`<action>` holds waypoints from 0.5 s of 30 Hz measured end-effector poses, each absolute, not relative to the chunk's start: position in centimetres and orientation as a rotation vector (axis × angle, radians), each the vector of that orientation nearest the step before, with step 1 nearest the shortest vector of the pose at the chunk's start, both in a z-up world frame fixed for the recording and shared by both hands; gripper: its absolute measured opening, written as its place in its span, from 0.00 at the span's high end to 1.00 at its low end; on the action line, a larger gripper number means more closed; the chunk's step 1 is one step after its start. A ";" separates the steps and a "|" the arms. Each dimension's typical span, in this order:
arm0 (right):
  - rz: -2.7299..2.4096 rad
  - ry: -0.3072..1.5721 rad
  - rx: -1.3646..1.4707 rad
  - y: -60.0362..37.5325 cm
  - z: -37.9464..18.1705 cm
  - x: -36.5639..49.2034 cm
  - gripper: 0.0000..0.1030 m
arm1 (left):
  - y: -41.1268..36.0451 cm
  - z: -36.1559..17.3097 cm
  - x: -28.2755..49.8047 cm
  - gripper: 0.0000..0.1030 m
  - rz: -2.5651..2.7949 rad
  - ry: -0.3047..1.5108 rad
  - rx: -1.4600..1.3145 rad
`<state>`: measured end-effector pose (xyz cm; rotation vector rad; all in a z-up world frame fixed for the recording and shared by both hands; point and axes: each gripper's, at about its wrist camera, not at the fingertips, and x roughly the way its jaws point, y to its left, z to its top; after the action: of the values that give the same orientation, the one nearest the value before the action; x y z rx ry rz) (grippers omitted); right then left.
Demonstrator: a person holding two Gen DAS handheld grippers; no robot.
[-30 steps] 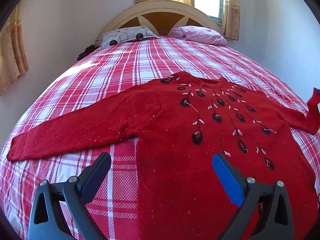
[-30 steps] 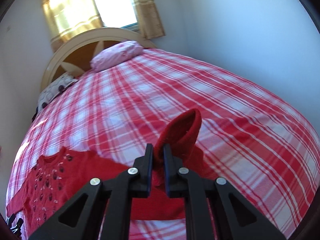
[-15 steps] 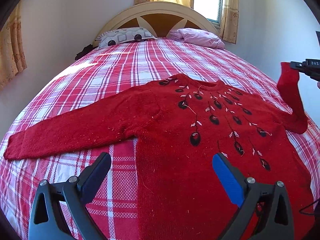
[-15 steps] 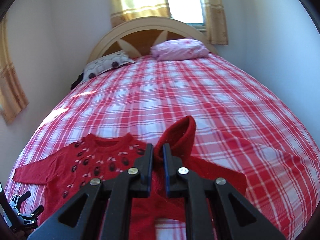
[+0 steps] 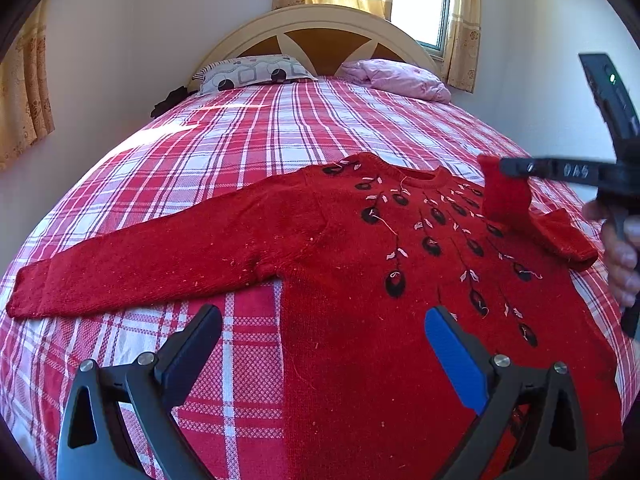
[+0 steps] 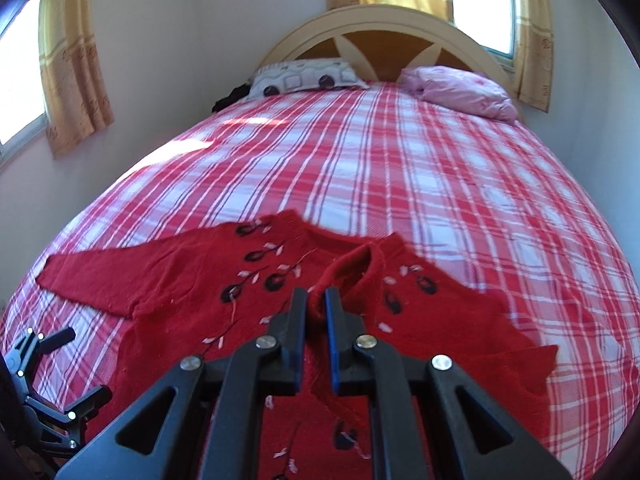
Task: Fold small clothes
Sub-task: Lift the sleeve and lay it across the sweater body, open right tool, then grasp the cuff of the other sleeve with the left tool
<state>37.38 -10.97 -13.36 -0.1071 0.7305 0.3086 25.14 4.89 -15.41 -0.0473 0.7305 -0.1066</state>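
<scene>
Plaid bedspread (image 5: 248,152) covers the bed; a patterned pillow (image 5: 252,74) and pink pillow (image 5: 396,78) lie at the headboard. Red sweater (image 5: 360,320) lies flat, front up, near the bed's foot, one sleeve (image 5: 140,264) extended sideways. Right tongs (image 6: 316,296) are clamped on the other sleeve's cuff (image 6: 352,268), holding it above the chest. Left tongs (image 5: 324,340) are spread wide, empty, above the hem

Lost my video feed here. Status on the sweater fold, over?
Right hand-held gripper shut on sleeve cuff, lifted over sweater chest. Left hand-held gripper open above hem. Other sleeve flat on bed. Nothing in the way.
</scene>
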 end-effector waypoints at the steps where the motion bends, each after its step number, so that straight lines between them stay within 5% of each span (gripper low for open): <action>1: 0.316 0.744 -0.116 -10.5 -14.1 37.4 0.88 | 4.8 -15.4 25.2 0.01 -0.109 0.731 -0.050; 5: 0.369 0.818 -0.134 -9.7 -16.8 37.7 0.84 | 4.6 -15.6 26.1 0.01 -0.150 0.759 -0.093; 6: 0.375 0.825 -0.131 -10.0 -17.3 37.6 0.78 | 4.6 -15.7 26.3 0.01 -0.169 0.771 -0.111; 8: 0.387 0.833 -0.103 -11.0 -17.8 37.0 0.52 | 4.4 -15.9 26.8 0.01 -0.195 0.793 -0.140; 9: 0.394 0.825 -0.079 -11.9 -17.7 36.5 0.48 | 4.1 -15.9 27.0 0.01 -0.208 0.800 -0.149; 15: 0.283 0.706 0.035 -20.9 -16.3 33.0 0.42 | 0.3 -15.6 29.0 0.04 -0.319 0.818 -0.150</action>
<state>32.99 -20.85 -16.25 0.0347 0.7056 0.2829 28.97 0.31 -15.58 -0.1496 0.8182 -0.3190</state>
